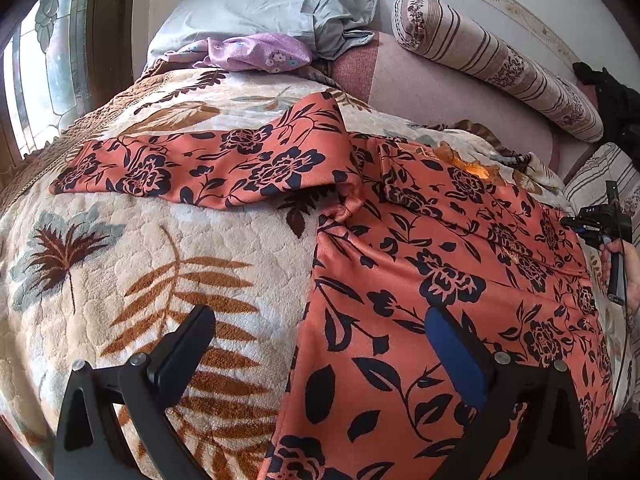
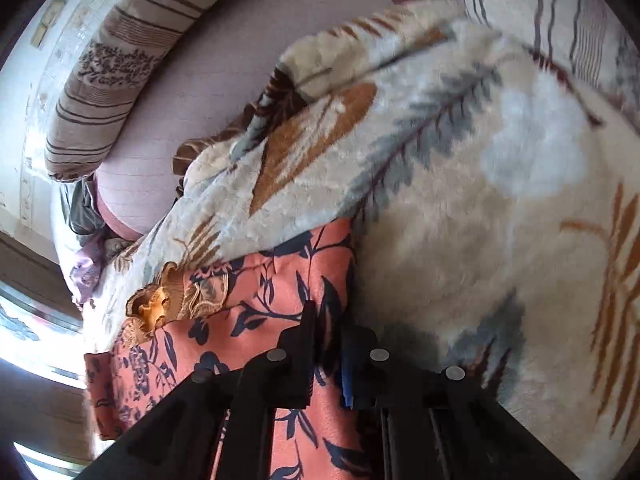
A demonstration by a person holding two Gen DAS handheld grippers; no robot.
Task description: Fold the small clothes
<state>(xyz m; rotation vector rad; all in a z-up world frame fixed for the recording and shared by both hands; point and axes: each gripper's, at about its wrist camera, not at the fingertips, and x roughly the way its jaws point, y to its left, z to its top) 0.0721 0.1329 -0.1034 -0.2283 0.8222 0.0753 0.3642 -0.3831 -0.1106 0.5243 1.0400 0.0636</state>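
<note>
An orange top with a dark flower print (image 1: pixel 420 264) lies spread on the leafy fleece blanket (image 1: pixel 140 264), one sleeve (image 1: pixel 192 164) stretched out to the left. Its gold lace collar (image 1: pixel 472 166) lies at the far side. My left gripper (image 1: pixel 320 344) hovers open over the top's near left edge, its right finger above the cloth and its left finger above the blanket. In the right wrist view my right gripper (image 2: pixel 330 350) is shut on the top's right edge (image 2: pixel 256 300), a strip of cloth pinched between the pads. The collar (image 2: pixel 160 306) lies to its left.
A striped bolster (image 1: pixel 500 64) lies along the pink sofa back (image 1: pixel 432 92). A grey pillow (image 1: pixel 260 8) and a purple cloth (image 1: pixel 256 52) sit at the far end. A window (image 1: pixel 44 64) is on the left. A hand (image 1: pixel 632 276) holds the right gripper's body (image 1: pixel 600 232).
</note>
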